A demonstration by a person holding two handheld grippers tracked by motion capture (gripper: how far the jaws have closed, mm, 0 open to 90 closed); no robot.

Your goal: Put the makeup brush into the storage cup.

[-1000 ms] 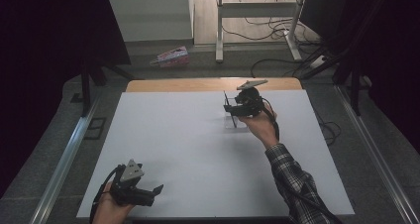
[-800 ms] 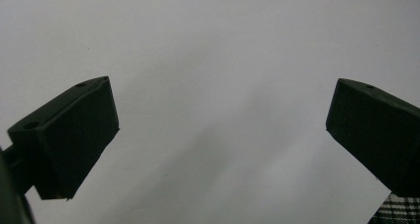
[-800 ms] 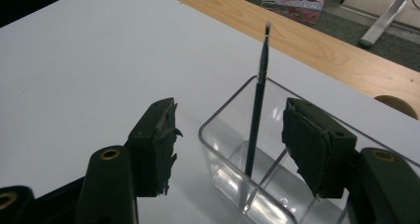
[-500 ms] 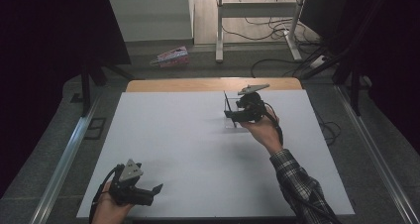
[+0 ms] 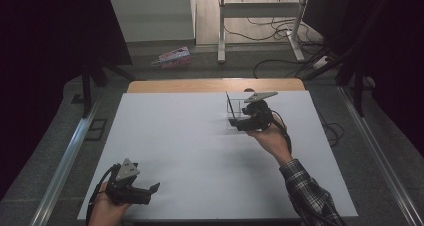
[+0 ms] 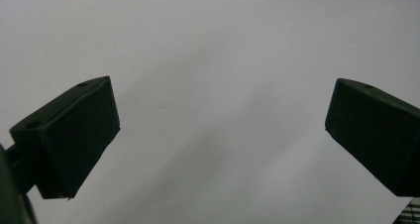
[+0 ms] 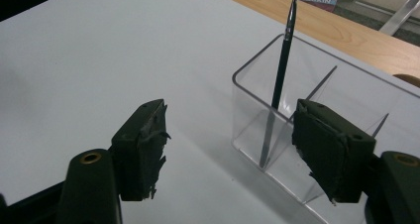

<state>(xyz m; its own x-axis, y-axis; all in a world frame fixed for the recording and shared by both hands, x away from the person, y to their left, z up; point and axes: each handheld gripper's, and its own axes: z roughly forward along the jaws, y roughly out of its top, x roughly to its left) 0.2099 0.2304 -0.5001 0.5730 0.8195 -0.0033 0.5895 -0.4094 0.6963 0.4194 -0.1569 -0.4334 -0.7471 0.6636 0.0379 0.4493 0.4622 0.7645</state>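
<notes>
A clear plastic box (image 5: 235, 118) with inner dividers stands on the white board (image 5: 190, 151), right of centre toward the far edge. A thin dark brush (image 5: 229, 105) leans upright inside it. My right gripper (image 5: 241, 124) sits just right of the box, pointing at it. In the right gripper view its jaws (image 7: 230, 144) have just been opening. The box's near corner (image 7: 252, 120) and the brush (image 7: 283, 60) lie between them, and the pads press on nothing. My left gripper (image 5: 152, 190) rests at the front left, open (image 6: 220, 135) over bare white surface.
A strip of wooden tabletop (image 5: 200, 85) runs beyond the board's far edge. A pink packet (image 5: 172, 57) lies on the floor behind it, near metal desk legs (image 5: 221, 31) and cables. Metal rails (image 5: 65, 161) flank the table.
The right hand and its gripper have shifted a little right and toward the near side, away from the brush. The box, the brush and the left gripper have stayed put.
</notes>
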